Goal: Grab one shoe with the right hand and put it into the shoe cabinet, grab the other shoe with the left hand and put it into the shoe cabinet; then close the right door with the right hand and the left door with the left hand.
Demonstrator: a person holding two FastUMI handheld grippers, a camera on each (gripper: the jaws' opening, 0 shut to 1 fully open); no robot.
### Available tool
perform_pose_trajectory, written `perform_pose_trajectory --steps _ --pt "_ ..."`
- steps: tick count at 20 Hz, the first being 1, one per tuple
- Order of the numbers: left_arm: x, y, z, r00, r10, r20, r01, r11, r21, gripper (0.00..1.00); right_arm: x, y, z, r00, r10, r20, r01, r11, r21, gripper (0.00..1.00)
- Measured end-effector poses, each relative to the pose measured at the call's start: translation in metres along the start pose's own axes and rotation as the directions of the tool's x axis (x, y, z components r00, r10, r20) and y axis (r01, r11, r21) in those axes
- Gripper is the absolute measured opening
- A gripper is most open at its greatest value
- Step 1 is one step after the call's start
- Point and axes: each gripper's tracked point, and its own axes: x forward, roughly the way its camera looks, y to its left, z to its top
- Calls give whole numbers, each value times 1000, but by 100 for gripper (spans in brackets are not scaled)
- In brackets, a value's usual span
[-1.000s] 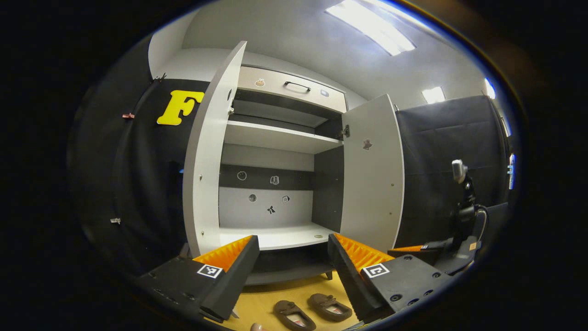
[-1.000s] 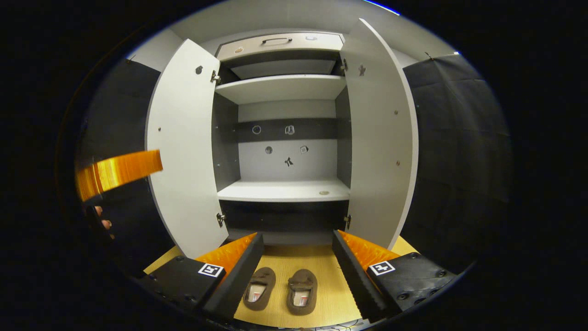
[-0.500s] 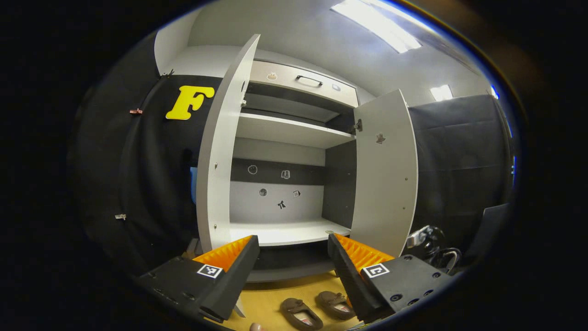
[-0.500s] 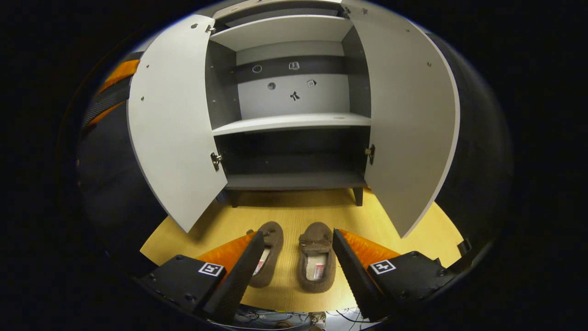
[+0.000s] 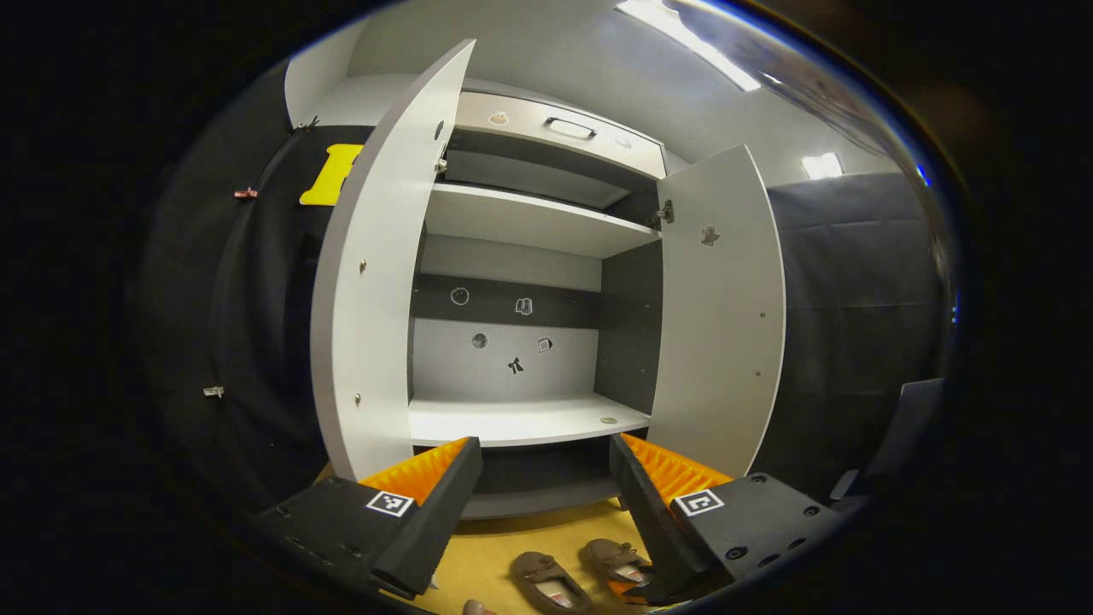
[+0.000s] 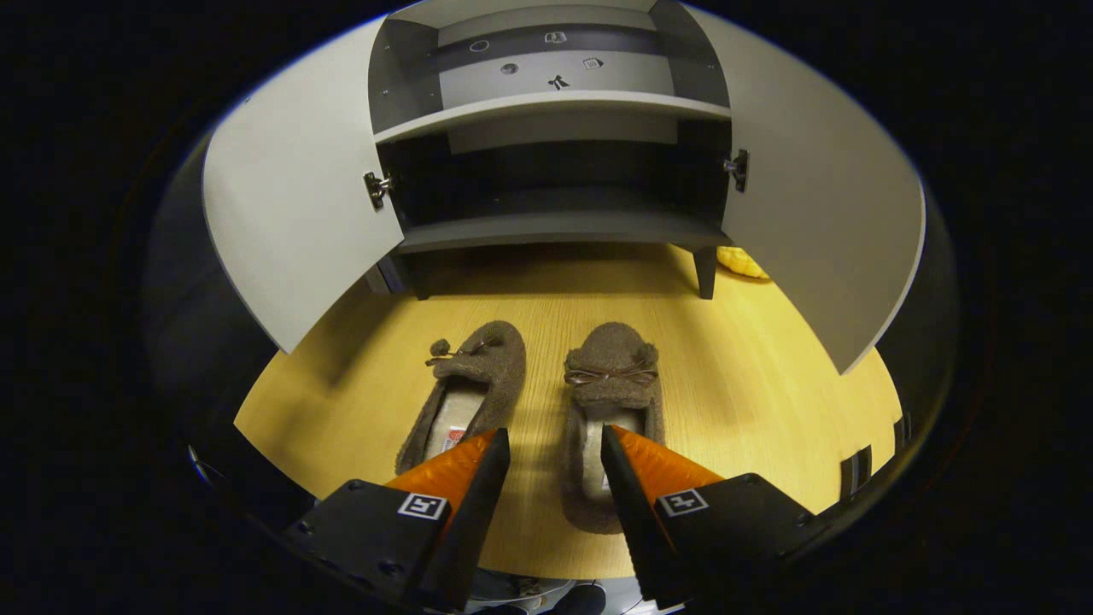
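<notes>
Two brown fuzzy slippers lie side by side on the wooden floor before the open shoe cabinet (image 6: 555,229). In the right gripper view the left slipper (image 6: 470,389) and the right slipper (image 6: 610,371) point their toes at the cabinet. My right gripper (image 6: 553,437) hangs open just over their heels, its fingers either side of the right slipper's inner edge and gripping nothing. In the left gripper view my left gripper (image 5: 546,448) is open and empty, held higher and facing the cabinet (image 5: 521,418). The slippers (image 5: 546,585) sit low between its fingers.
Both cabinet doors stand wide open: the left door (image 6: 290,205) and right door (image 6: 820,222) flank the floor where the slippers lie. A yellow object (image 6: 741,260) lies by the cabinet's right leg. Dark cloth walls close in both sides.
My right gripper has dropped and tilted down towards the slippers, and its fingers have narrowed a little. The left gripper has barely shifted, and the other gripper has left its right side.
</notes>
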Motion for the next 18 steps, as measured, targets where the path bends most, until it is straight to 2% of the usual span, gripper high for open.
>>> perform_pose_trajectory --steps 6,7,8,9,11,17,18 --pt "19 6 -23 999 10 -45 -10 1000 -6 95 43 -7 -15 999 -15 -41 14 1000 -6 64" --pt "22 6 -27 999 9 -53 -9 1000 -7 95 50 -8 -15 999 -18 -42 18 1000 -13 55" --pt "25 8 -29 998 9 -60 -9 1000 -7 95 56 -8 -15 999 -21 -41 20 1000 -18 62" --pt "28 10 -31 998 11 -68 -11 1000 -4 95 61 -9 -15 998 -32 -47 30 999 -25 58" --pt "34 13 -34 997 16 -75 -16 1000 8 95 72 -12 -10 998 -41 -37 39 998 -42 41" --pt "46 17 -43 995 19 -97 -16 1000 24 95 96 -27 4 996 -83 -22 81 996 -48 38" --pt "49 18 -45 994 19 -105 -17 1000 21 95 95 -24 3 997 -73 -22 72 997 -38 41"
